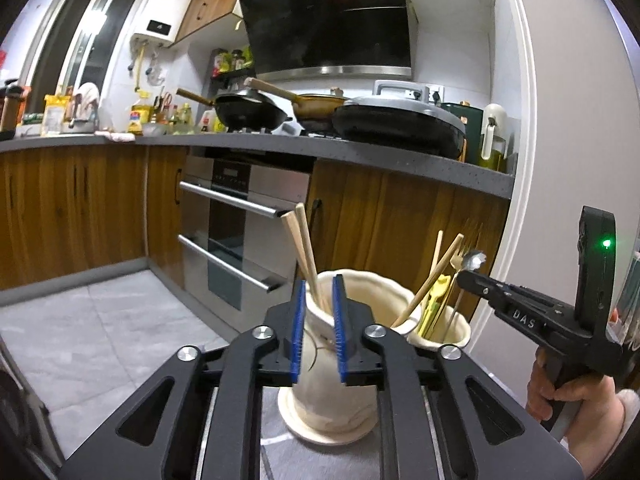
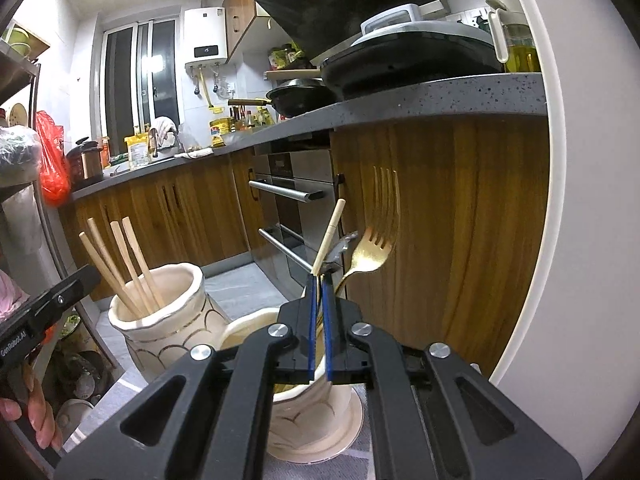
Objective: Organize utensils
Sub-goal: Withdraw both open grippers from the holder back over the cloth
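Observation:
Two cream vases stand side by side on a grey cloth. The taller vase [image 1: 360, 292] [image 2: 168, 320] holds several wooden chopsticks [image 1: 304, 240] [image 2: 120, 264]. My left gripper [image 1: 320, 280] [image 2: 86, 276] hovers at its rim with the blue pads apart; two chopsticks rise loose between the tips. The shorter vase [image 1: 452, 332] [image 2: 304, 408] holds a gold fork [image 2: 372, 248], a small silver spoon [image 1: 475, 261] [image 2: 342, 245], a yellow utensil [image 1: 434, 296] and chopsticks. My right gripper [image 1: 466, 276] [image 2: 320, 278] sits over it, pads a narrow slit apart. One chopstick [image 2: 328, 236] stands at its tips, unpressed.
Wooden cabinets [image 2: 440, 220] and a steel oven [image 1: 240, 232] face me under a grey counter [image 1: 360, 152] carrying pans and bottles. A saucer [image 2: 352, 428] sits under the shorter vase. A metal rack [image 2: 24, 128] with a red bag stands at left. Hands [image 1: 568, 396] hold both grippers.

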Motion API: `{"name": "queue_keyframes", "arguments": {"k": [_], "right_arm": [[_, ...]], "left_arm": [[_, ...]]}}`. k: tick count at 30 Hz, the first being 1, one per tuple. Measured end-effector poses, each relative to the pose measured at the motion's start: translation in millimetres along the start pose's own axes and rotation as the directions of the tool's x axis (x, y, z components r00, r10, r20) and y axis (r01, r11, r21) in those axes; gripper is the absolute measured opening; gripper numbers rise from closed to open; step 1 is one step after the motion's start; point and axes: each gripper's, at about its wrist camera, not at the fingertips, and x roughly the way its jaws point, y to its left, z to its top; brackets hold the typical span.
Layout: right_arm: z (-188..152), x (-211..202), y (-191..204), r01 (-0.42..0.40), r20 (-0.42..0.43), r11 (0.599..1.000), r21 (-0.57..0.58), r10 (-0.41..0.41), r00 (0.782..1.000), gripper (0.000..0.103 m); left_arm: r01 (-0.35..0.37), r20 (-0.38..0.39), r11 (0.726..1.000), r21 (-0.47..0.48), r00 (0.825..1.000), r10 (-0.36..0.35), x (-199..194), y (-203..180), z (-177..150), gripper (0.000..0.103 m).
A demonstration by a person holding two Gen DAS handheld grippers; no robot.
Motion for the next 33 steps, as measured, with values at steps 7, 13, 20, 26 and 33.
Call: {"name": "queue_keyframes", "arguments": {"k": [7,13,20,26,33], "right_arm": [[-1.7,-17.7,-3.6,0.022,0.042,1.0,0.018,-0.022,0.999,0.036],[-6.4,-35.7,-5.2,0.018,0.037,0.999,0.038,-0.019,0.999,0.071],[-22.5,-59.4,-8.2,0.01,0.017,0.998,0.056,-0.011,1.0,0.098],[-37.6,-70.7,-10.2,0.021,-0.036,0.998,0.064,-0.018,0.999,0.098],[-56.5,-72.0,-5.1,0.042,-0.117,0.997,0.059,-0.035,0.993,0.098]], "left_arm": [[-0.026,-0.022,1.0,0.006,0.999,0.026,-10.2,3.6,-12.0,0.04],[-0.045,-0.049,0.999,0.024,0.998,0.046,-20.3,1.8,-24.7,0.076],[-0.069,-0.075,0.997,0.034,0.995,0.071,-33.7,-1.4,-37.7,0.094],[-0.08,-0.151,0.995,0.061,0.985,0.089,-38.9,-3.5,-51.7,0.096],[-0.069,-0.28,0.994,0.085,0.956,0.09,-41.5,-8.8,-73.8,0.096]]}}
